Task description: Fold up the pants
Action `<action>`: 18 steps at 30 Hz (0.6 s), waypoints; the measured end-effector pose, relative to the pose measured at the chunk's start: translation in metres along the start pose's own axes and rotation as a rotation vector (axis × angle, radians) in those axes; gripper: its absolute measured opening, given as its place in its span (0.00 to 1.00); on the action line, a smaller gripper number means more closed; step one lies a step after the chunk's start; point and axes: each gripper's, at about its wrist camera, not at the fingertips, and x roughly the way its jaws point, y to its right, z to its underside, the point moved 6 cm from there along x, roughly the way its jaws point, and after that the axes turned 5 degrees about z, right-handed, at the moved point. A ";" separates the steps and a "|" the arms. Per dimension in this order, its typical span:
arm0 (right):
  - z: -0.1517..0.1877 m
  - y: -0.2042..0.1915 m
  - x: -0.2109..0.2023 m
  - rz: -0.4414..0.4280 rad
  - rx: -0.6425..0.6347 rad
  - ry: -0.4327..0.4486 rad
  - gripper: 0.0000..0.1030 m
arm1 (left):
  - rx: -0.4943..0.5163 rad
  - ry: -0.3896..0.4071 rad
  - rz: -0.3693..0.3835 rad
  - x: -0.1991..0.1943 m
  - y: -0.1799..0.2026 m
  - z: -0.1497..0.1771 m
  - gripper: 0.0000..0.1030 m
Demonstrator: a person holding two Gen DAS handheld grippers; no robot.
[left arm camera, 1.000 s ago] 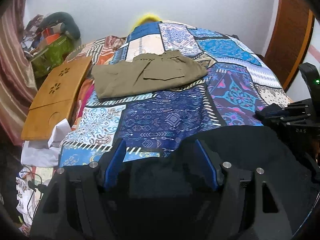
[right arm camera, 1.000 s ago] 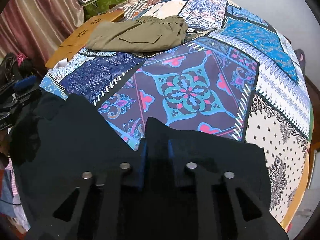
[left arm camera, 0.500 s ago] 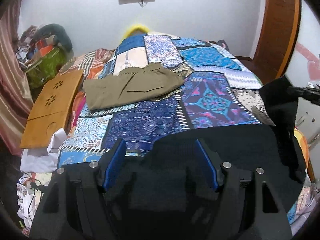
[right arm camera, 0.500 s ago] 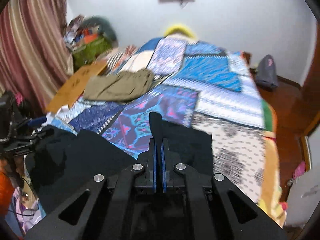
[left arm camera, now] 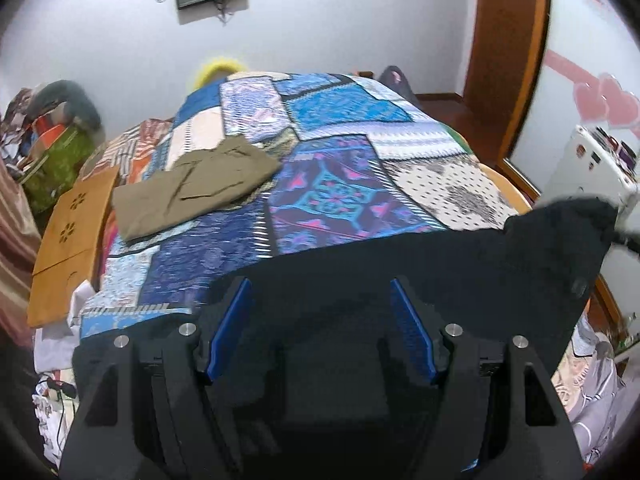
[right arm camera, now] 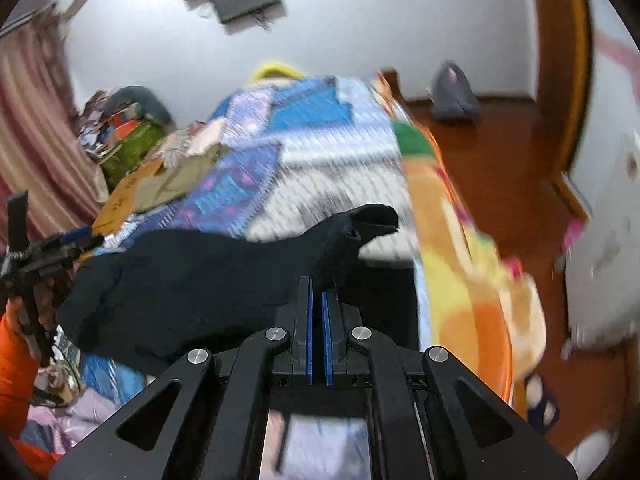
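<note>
The black pants (right arm camera: 192,280) hung stretched between the two grippers above the near end of the bed (left arm camera: 452,176), so the step in hand looked like lifting and spreading the garment before any fold. The right gripper (right arm camera: 317,296) had its blue pads pinched tight on one bunched corner of the cloth, which rose toward twelve o'clock in its own view. The left gripper (left arm camera: 320,312) held its fingers (left arm camera: 230,328) well apart with black fabric draped across and between them; the pads pressing on it could not be made out, so whether it truly gripped could not be told. In the left wrist view the far corner of the pants stood up at three o'clock. A folded olive garment (left arm camera: 196,184) lay at ten o'clock on the patchwork cover, beside a wooden board (left arm camera: 72,232) at nine o'clock.

The next move probably called for lowering the pants flat onto the bare patchwork ahead, clear of the olive pile, keeping tension so the legs lay smooth
</note>
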 end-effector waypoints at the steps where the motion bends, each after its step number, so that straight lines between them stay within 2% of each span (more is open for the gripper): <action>1: 0.013 0.008 0.003 0.003 0.026 -0.022 0.03 | 0.006 -0.008 0.005 0.003 0.006 0.000 0.68; 4: 0.050 0.025 0.023 -0.022 0.110 -0.106 0.04 | 0.023 -0.037 0.021 0.014 0.023 0.002 0.68; 6: 0.065 0.027 0.033 -0.032 0.117 -0.147 0.04 | 0.040 -0.061 0.026 0.023 0.035 0.004 0.68; 11: 0.070 0.034 0.035 -0.024 0.106 -0.168 0.11 | 0.073 -0.096 0.033 0.037 0.055 0.006 0.68; 14: 0.067 0.054 0.027 0.028 0.095 -0.155 0.20 | 0.084 -0.099 0.036 0.042 0.061 0.003 0.68; 16: 0.064 0.073 0.021 0.120 0.083 -0.138 0.20 | 0.080 -0.103 0.043 0.046 0.064 0.000 0.68; 18: 0.055 0.085 0.019 0.145 0.092 -0.116 0.20 | 0.076 -0.109 0.052 0.051 0.067 -0.004 0.68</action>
